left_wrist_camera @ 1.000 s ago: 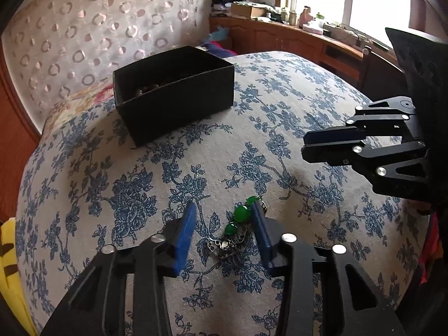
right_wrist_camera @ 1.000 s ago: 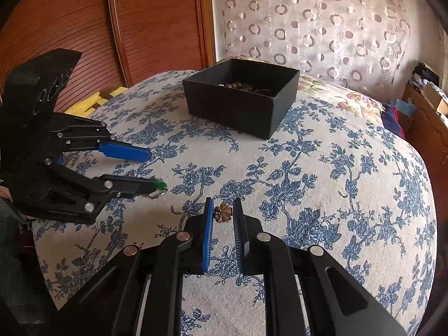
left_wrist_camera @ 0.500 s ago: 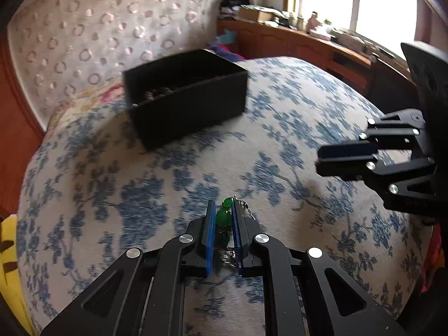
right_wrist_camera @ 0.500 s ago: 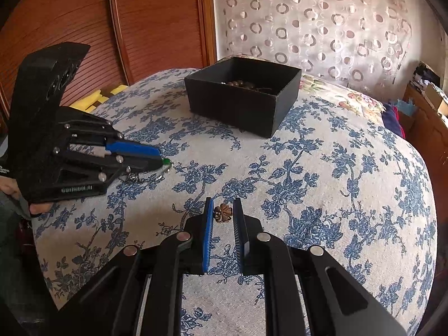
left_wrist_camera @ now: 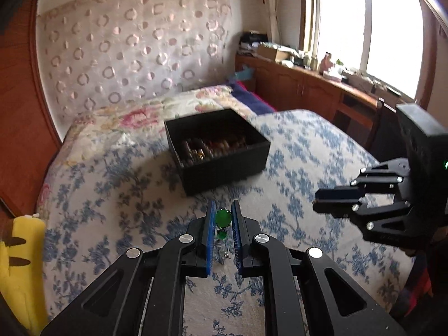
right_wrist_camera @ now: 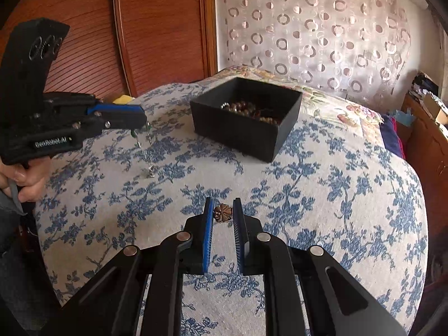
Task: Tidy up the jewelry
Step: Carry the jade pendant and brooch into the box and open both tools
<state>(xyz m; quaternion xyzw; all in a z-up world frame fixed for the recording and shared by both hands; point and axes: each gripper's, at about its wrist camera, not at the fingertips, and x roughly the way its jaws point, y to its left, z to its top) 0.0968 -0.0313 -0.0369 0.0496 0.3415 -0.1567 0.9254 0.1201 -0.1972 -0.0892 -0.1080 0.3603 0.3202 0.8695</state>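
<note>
My left gripper (left_wrist_camera: 223, 218) is shut on a green-bead necklace (left_wrist_camera: 223, 219) and holds it above the bed; from the right wrist view its chain (right_wrist_camera: 145, 151) hangs from the left gripper (right_wrist_camera: 144, 121) down to the cover. My right gripper (right_wrist_camera: 222, 213) is shut on a small brown flower-shaped piece (right_wrist_camera: 223, 212) just over the cover. A black open box (left_wrist_camera: 218, 148) with brown bead jewelry inside stands on the bed beyond both grippers; it also shows in the right wrist view (right_wrist_camera: 243, 123).
The bed has a blue floral cover (right_wrist_camera: 322, 190) that falls away at its edges. A yellow plush (left_wrist_camera: 19, 266) lies at the left edge. A wooden headboard (right_wrist_camera: 126, 28), a patterned curtain (left_wrist_camera: 126, 50) and a cluttered wooden cabinet (left_wrist_camera: 308, 84) surround it.
My left gripper shut on the green-bead necklace and lifted it off the cover toward the box. My right gripper stayed in place, holding the brown piece.
</note>
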